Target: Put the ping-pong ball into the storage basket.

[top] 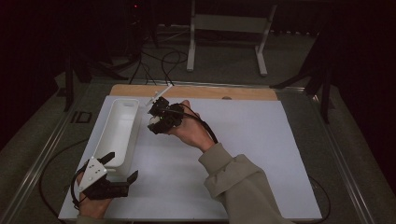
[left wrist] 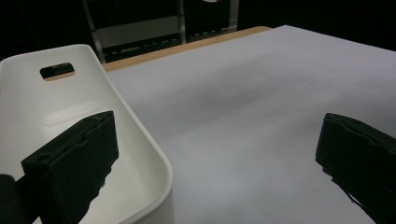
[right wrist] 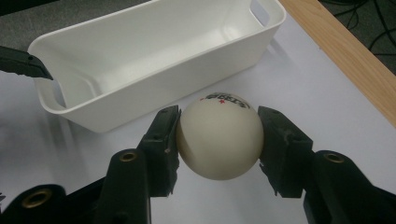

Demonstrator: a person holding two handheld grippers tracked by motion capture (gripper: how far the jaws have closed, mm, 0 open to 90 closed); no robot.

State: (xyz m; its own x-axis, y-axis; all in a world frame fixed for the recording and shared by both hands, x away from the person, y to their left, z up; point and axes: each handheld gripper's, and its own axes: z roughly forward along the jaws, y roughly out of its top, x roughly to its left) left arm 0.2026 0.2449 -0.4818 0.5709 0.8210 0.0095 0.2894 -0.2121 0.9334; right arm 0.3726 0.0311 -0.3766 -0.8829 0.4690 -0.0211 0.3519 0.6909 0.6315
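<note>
My right claw [right wrist: 219, 140] grips the ball [right wrist: 219, 137]; the white bin [right wrist: 154, 51] lies just left, lengthwise near-to-far; my left claw [top: 122, 169] gapes.

ball print [right wrist: 226, 98] too small to read, bin [left wrist: 154, 154] cut off (lower edge)

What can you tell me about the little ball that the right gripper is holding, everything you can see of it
The ball is a small, smooth, cream-white sphere, matte like plastic, much like a table tennis ball. Near its top is dark printed lettering with a small red mark, too small to read. It looks whole and undented. The right gripper clamps it between its two black jaws, one pressing each side. It is held off the white table cover, just outside the long side wall of the white bin, not inside it.
</note>
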